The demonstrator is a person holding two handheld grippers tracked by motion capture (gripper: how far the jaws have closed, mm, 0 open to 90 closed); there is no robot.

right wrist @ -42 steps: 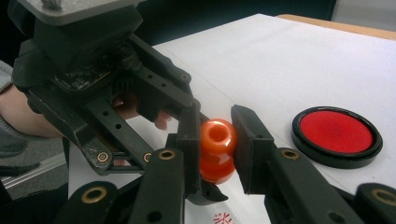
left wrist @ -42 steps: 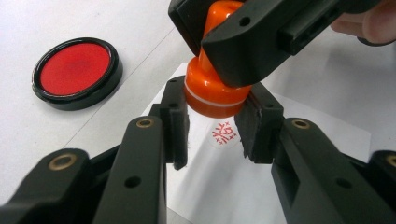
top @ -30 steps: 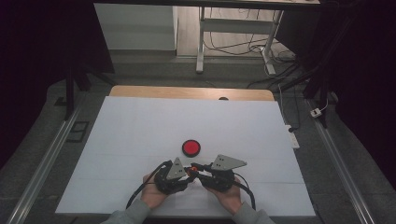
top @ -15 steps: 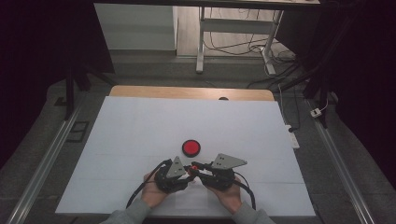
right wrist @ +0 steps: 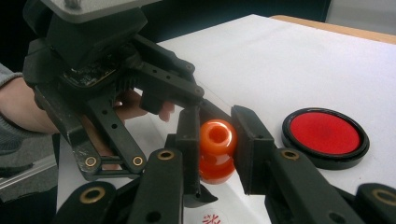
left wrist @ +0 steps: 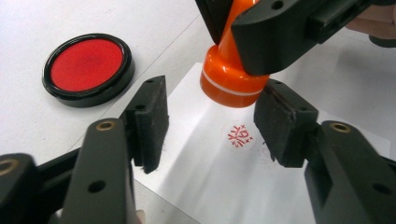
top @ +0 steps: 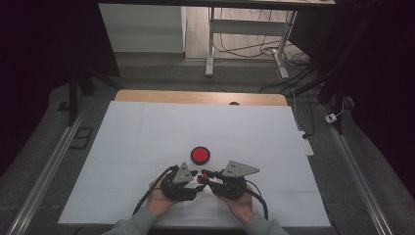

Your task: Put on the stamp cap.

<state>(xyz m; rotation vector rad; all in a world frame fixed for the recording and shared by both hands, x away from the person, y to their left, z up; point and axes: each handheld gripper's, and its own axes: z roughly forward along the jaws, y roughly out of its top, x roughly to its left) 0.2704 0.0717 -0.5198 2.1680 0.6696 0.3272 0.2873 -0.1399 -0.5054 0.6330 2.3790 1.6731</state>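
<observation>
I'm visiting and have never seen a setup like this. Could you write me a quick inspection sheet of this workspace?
Surface: white table cover, wooden edge at the far side.
Job's things: orange stamp; red ink pad; paper sheet with a red imprint.
Clutter: nothing seen.
Grippers: right gripper clamps the stamp above the paper; left gripper, jaws just opening, nothing between them.
Cables: black cable trails from the left gripper.
Surroundings: dark room, desk legs, floor wires.

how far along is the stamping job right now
Done: a red seal mark is printed on the white paper. In hand: the right gripper holds the orange stamp just above it. The left gripper has just been opening, nothing between its jaws. Possibly left: setting the stamp down.
</observation>
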